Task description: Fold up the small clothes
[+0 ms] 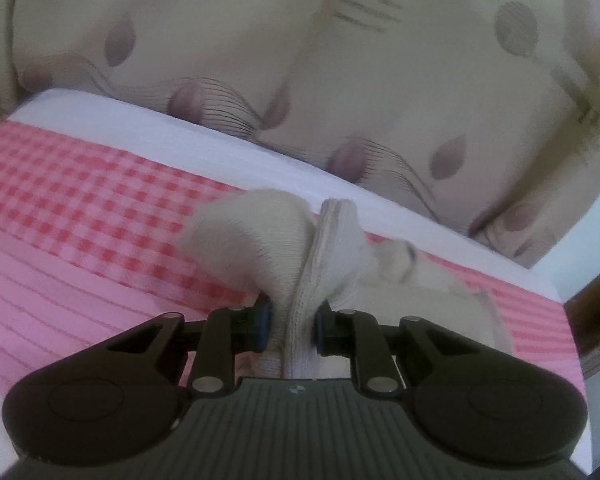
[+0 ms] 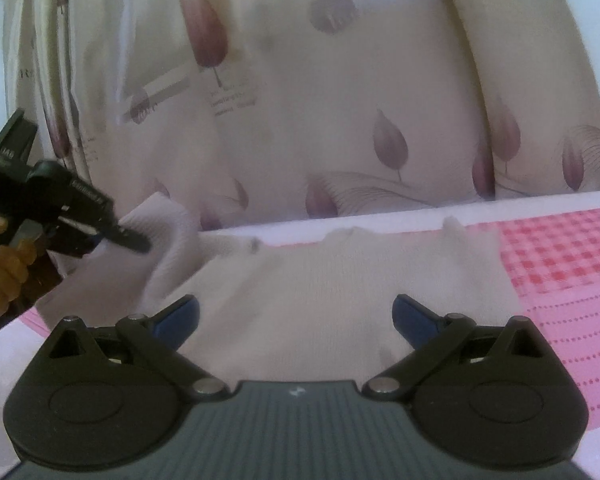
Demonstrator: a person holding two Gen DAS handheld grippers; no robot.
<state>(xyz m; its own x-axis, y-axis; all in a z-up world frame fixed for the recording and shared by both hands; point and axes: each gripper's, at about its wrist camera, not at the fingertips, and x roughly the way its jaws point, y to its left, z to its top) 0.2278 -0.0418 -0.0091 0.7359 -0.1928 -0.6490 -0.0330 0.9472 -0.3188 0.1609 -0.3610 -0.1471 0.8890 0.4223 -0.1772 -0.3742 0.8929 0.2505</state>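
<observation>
A cream knit garment lies on a pink checked bed cover. My left gripper is shut on a bunched fold of it, and the cloth rises between the blue pads and flops over above them. In the right wrist view the garment spreads flat across the cover. At its left edge the left gripper holds a raised corner off the bed. My right gripper hovers low over the near part of the garment with its jaws wide open and nothing between them.
A cream curtain with purple leaf prints hangs right behind the bed's far edge. A white sheet border runs between the cover and the curtain. A person's hand grips the left tool. Pink cover lies bare right of the garment.
</observation>
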